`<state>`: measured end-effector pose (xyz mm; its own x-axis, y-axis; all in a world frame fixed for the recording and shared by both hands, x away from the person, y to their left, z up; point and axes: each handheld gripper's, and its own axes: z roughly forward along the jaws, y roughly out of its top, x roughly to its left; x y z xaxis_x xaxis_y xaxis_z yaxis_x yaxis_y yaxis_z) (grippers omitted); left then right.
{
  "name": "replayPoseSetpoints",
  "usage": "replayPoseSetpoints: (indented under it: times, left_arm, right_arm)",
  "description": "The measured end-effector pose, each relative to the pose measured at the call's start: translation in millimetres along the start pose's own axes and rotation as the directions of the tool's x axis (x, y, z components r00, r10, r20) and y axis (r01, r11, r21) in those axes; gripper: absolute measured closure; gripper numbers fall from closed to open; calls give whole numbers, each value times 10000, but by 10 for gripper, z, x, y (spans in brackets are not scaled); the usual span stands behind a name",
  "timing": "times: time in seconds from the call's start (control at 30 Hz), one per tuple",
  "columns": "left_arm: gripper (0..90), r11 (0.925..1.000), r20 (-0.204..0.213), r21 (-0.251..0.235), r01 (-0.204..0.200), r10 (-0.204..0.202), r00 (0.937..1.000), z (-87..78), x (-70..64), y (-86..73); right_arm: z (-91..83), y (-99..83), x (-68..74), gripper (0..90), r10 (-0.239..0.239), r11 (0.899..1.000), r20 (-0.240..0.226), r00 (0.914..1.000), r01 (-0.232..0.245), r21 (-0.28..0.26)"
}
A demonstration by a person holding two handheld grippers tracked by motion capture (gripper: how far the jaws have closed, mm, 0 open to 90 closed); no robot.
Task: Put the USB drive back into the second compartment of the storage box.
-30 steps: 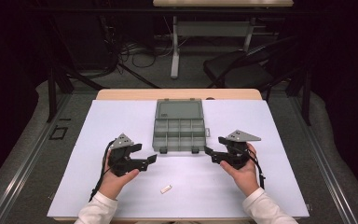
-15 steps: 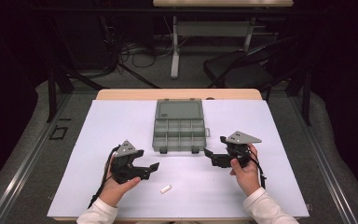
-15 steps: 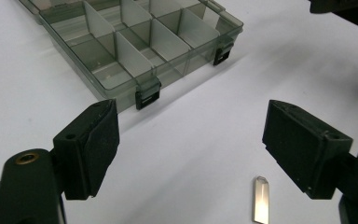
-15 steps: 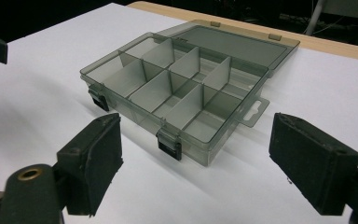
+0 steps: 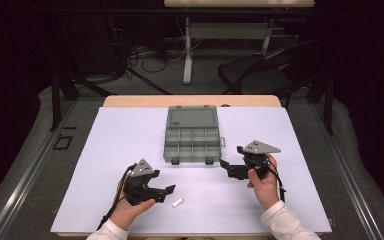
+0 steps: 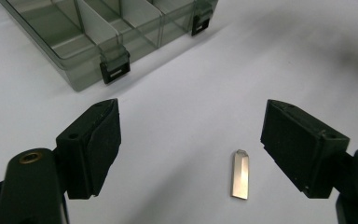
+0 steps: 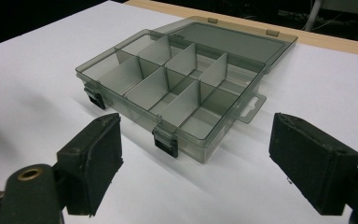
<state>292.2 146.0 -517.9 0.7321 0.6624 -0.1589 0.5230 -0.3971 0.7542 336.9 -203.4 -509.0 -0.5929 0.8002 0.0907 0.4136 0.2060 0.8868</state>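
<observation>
A small flat metal piece [image 6: 240,174] lies on the white table surface [image 5: 130,135], near the table's front edge, between the wide-spread jaws of the left gripper [image 6: 191,149] and closer to the jaw seen at the right of the left gripper view. Neither jaw touches it; bare sheet surrounds it on all sides. In the high view the metal piece [image 5: 178,202] sits just beside the tips of the left gripper [image 5: 164,190], which the left hand [image 5: 130,210] holds low over the table, jaws pointing to the person's right.

The grey compartment box [image 5: 192,141] stands open farther back at table centre, its lid [image 5: 192,118] folded flat away from the person and its two black latches [image 6: 114,71] facing the front. The right gripper [image 5: 230,167], held in the right hand [image 5: 263,182], points left toward the box's front right corner, its jaws wide apart and holding nothing. Open sheet separates the two grippers.
</observation>
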Motion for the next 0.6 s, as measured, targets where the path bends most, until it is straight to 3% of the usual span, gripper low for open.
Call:
replayPoseSetpoints:
  times: [0.17,0.3,0.6]
  left_arm:
    - [200,10000,122,-15,-73,73,9999,16,-72,-37]
    - [202,9991,37,49,-417,416,9991,36,-138,-64]
    - [344,9978,187,109,-650,648,9977,43,-212,-102]
  right_arm:
    - [7,-2,2,167,-28,10000,-27,10000,29,63]
    - [4,-6,6,167,-21,10000,-20,10000,21,52]
    - [3,-17,13,167,-49,10000,-27,10000,49,77]
